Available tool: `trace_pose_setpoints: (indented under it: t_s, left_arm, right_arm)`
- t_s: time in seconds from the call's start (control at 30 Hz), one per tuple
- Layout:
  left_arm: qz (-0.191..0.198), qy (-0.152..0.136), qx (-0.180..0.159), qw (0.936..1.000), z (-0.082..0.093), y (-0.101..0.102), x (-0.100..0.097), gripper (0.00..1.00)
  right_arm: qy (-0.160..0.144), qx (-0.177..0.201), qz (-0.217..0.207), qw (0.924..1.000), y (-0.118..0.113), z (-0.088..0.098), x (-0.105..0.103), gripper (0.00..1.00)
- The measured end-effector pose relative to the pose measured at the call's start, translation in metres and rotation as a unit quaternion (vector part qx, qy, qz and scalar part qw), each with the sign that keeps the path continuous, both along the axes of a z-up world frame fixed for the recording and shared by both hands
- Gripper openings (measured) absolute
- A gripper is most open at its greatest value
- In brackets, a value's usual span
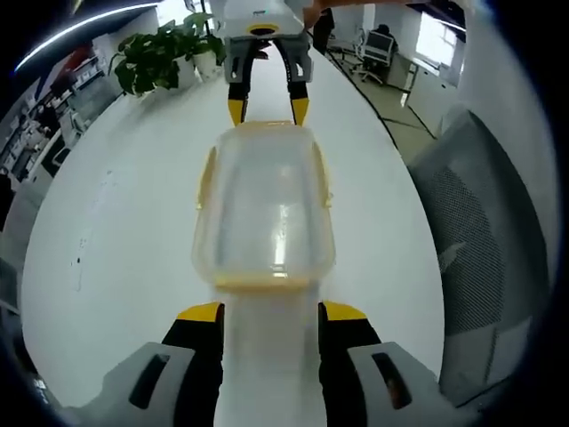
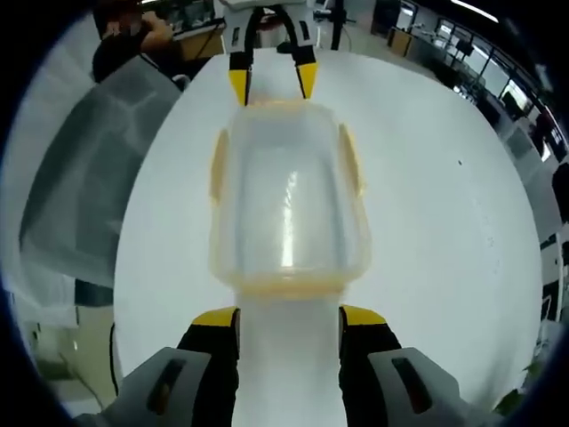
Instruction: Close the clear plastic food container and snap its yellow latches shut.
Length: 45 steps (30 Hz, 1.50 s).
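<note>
The clear food container (image 1: 264,209) sits on the white worktop (image 1: 124,240) with its lid on top. It is longer than it is wide, and its long way runs straight from one tool to the other, so each short end points at a tool.

In the left gripper view, the left tool (image 1: 270,313) rises from the bottom with its two yellow-tipped jaws wide apart. They hold nothing. The near short end of the container, with its yellow latch (image 1: 264,283), lies just past the tips. The right tool (image 1: 268,111) comes in from the far end, also spread open, with its tips just beside the far short end. This view also shows a leafy plant (image 1: 164,55) at the far left of the worktop and a grey mesh chair (image 1: 484,240) on the right side.

In the right gripper view, the right tool (image 2: 289,318) is open the same way and grips nothing, and the container (image 2: 286,200) lies just ahead of it. The left tool (image 2: 271,86) shows at the far end, open too. Here the chair (image 2: 84,169) is on the left, and a person (image 2: 133,40) sits beyond it.

Yellow latches (image 2: 349,160) run along the long sides. They may be lying flat against the walls, but the clear plastic makes it hard to tell if they are snapped.
</note>
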<state>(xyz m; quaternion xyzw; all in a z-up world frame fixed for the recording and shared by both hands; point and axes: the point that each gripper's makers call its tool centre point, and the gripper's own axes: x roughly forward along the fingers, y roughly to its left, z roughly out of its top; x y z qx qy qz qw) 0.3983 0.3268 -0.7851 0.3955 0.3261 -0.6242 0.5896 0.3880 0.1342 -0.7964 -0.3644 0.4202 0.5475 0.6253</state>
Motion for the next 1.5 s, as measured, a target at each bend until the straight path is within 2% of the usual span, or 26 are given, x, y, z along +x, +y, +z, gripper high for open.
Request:
trace_pose_setpoints:
  t_s: [0.17,0.43,0.57,0.6,0.67,0.7,0.77,0.8,0.83,0.87,0.93,1.0,1.07,1.13,1.17,1.2,1.27,1.33,1.37,1.4,1.47,1.5]
  left_arm:
    - [0.018,0.003,-0.002,0.9998,0.002,0.004,0.001,0.41]
    - [0.096,0.012,-0.045,0.9943,0.018,-0.001,0.009,0.41]
    - [0.129,0.008,-0.046,0.9905,0.019,0.001,0.014,0.41]
    - [0.144,0.021,-0.049,0.9881,0.019,0.001,0.012,0.42]
    - [0.15,0.019,-0.052,0.9871,0.019,0.001,0.013,0.41]
    - [0.163,0.023,-0.051,0.9851,0.019,0.003,0.013,0.41]
    - [0.197,0.036,-0.06,0.9779,0.021,0.003,0.014,0.41]
    - [0.202,0.039,-0.065,0.9764,0.021,0.003,0.014,0.41]
    - [0.221,0.049,-0.072,0.9713,0.022,0.003,0.015,0.41]
    - [0.233,0.054,-0.078,0.9679,0.023,0.002,0.015,0.42]
    - [0.24,0.053,-0.071,0.9668,0.022,0.005,0.016,0.43]
    - [0.266,0.072,-0.086,0.9574,0.025,0.001,0.014,0.44]
    - [0.288,0.071,-0.088,0.9509,0.026,0.003,0.018,0.44]
    - [0.288,0.047,-0.065,0.9544,0.023,0.01,0.021,0.44]
    - [0.29,0.047,-0.064,0.9537,0.023,0.009,0.021,0.44]
    - [0.303,0.053,-0.071,0.949,0.024,0.007,0.02,0.44]
    - [0.339,0.068,-0.075,0.9354,0.024,0.008,0.02,0.44]
    - [0.337,0.051,-0.068,0.9378,0.022,0.01,0.021,0.42]
    - [0.342,0.052,-0.069,0.9359,0.022,0.009,0.021,0.43]
    - [0.358,0.063,-0.074,0.9288,0.021,0.007,0.017,0.43]
    - [0.369,0.069,-0.078,0.9236,0.02,0.006,0.016,0.42]
    - [0.382,0.074,-0.085,0.9172,0.02,0.004,0.016,0.43]
  right_arm:
    - [-0.001,0.002,-0.017,0.9998,-0.004,0.003,0.002,0.41]
    - [-0.002,0.049,-0.09,0.9947,0.005,0.023,0.006,0.41]
    - [0.04,0.063,-0.157,0.9848,0.007,0.025,0.001,0.42]
    - [0.037,0.069,-0.167,0.9829,0.007,0.026,0.004,0.42]
    - [0.04,0.077,-0.187,0.9785,0.008,0.028,0.006,0.41]
    - [0.052,0.084,-0.195,0.9759,0.01,0.029,0.004,0.42]
    - [0.05,0.079,-0.203,0.9746,0.01,0.029,0.004,0.41]
    - [0.05,0.077,-0.206,0.9742,0.009,0.028,0.004,0.41]
    - [0.053,0.078,-0.213,0.9724,0.01,0.028,0.004,0.42]
    - [0.058,0.082,-0.231,0.9677,0.01,0.028,0.005,0.42]
    - [0.065,0.092,-0.25,0.9617,0.012,0.03,0.007,0.42]
    - [0.066,0.092,-0.261,0.9586,0.012,0.03,0.008,0.42]
    - [0.065,0.09,-0.265,0.9577,0.012,0.028,0.009,0.42]
    - [0.07,0.092,-0.267,0.9569,0.014,0.027,0.006,0.44]
    - [0.069,0.093,-0.271,0.9554,0.015,0.027,0.006,0.44]
    - [0.068,0.095,-0.278,0.9534,0.015,0.027,0.007,0.44]
    - [0.071,0.103,-0.293,0.9478,0.016,0.026,0.009,0.44]
    - [0.07,0.108,-0.305,0.9435,0.016,0.026,0.01,0.44]
    - [0.068,0.109,-0.307,0.9432,0.016,0.026,0.011,0.44]
    - [0.069,0.111,-0.31,0.9416,0.017,0.026,0.01,0.44]
    - [0.07,0.116,-0.318,0.9382,0.018,0.026,0.01,0.44]
    - [0.071,0.12,-0.321,0.9367,0.019,0.026,0.01,0.44]
